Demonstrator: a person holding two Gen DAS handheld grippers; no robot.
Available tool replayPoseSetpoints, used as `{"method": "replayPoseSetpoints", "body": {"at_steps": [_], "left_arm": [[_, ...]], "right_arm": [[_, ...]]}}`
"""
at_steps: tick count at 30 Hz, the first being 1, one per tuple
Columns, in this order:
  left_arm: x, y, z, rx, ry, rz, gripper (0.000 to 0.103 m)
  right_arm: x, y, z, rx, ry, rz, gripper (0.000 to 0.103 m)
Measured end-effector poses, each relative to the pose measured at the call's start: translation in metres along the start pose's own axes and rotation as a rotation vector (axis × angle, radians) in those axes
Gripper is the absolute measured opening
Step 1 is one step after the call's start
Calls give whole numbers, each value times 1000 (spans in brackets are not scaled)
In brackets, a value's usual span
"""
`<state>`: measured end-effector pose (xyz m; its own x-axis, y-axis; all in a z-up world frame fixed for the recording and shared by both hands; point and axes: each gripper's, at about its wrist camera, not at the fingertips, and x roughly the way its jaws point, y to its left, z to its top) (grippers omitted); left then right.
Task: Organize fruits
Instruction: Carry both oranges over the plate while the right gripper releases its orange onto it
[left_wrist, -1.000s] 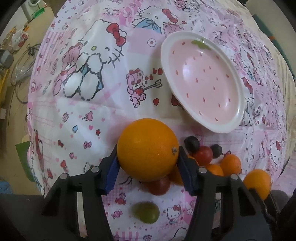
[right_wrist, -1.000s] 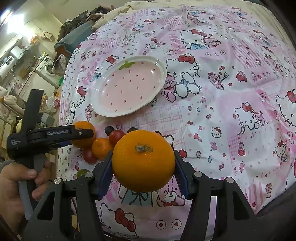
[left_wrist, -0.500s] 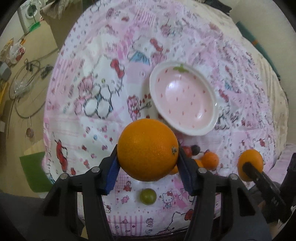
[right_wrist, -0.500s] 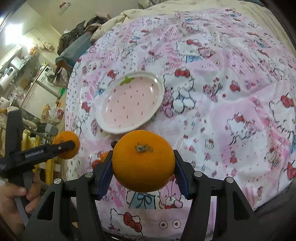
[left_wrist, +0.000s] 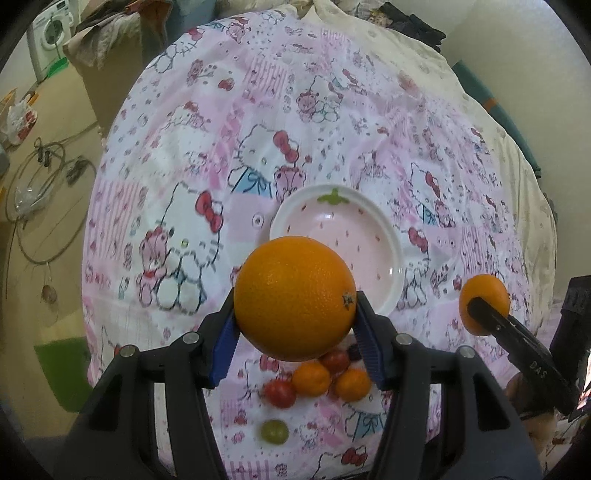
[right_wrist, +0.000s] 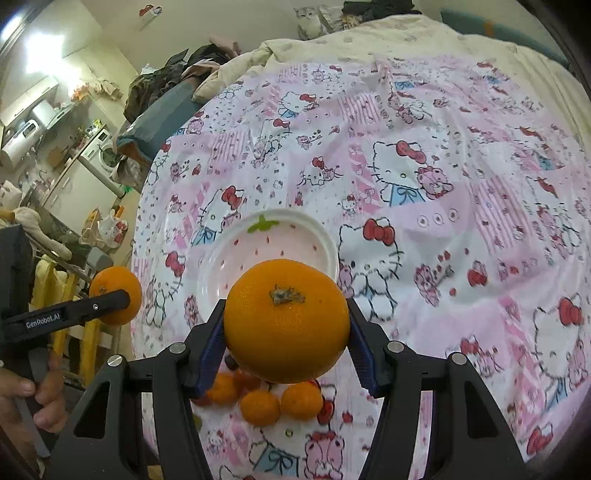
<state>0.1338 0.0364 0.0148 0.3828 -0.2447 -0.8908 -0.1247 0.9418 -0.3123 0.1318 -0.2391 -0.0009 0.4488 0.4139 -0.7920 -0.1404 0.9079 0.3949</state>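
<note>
I have lifted both oranges higher since before; my left jaws clamp one orange (left_wrist: 294, 298), my right jaws another (right_wrist: 286, 320). The plate (left_wrist: 391, 236) lies just beyond: lower slowly, release gently.

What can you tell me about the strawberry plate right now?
The strawberry plate is a shallow, glossy dish, ceramic or melamine by its look, with a wide white rim, pale pink well, small red seed marks and a green leaf mark at its far edge. It lies flat and upright on the Hello Kitty cloth, with no fruit in the part that shows; its near side is hidden behind the held orange. Nothing visible touches it except the cloth.
</note>
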Motion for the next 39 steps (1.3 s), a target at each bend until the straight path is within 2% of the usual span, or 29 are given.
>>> {"method": "replayPoseSetpoints", "body": {"at_steps": [8,11,15,23,33,39], "left_arm": [[31,-6,29,10,25,7,53],[44,-1,37,0,25,17,53],[59,8,43,-8,26,33,53],[74,18,55,-51,51,17,53],[80,21,57,-73,68,28,53],[87,17,59,-80,84,19,53]], "right_arm": [[37,-3,35,-35,26,17,62],[61,-5,47,-52,61,18,62],[93,-2,54,-87,109,17,62],[164,19,56,-190,206,-10,62],[193,26,52,-291,206,-97,63],[192,24,53,-279,214,-76,66]]}}
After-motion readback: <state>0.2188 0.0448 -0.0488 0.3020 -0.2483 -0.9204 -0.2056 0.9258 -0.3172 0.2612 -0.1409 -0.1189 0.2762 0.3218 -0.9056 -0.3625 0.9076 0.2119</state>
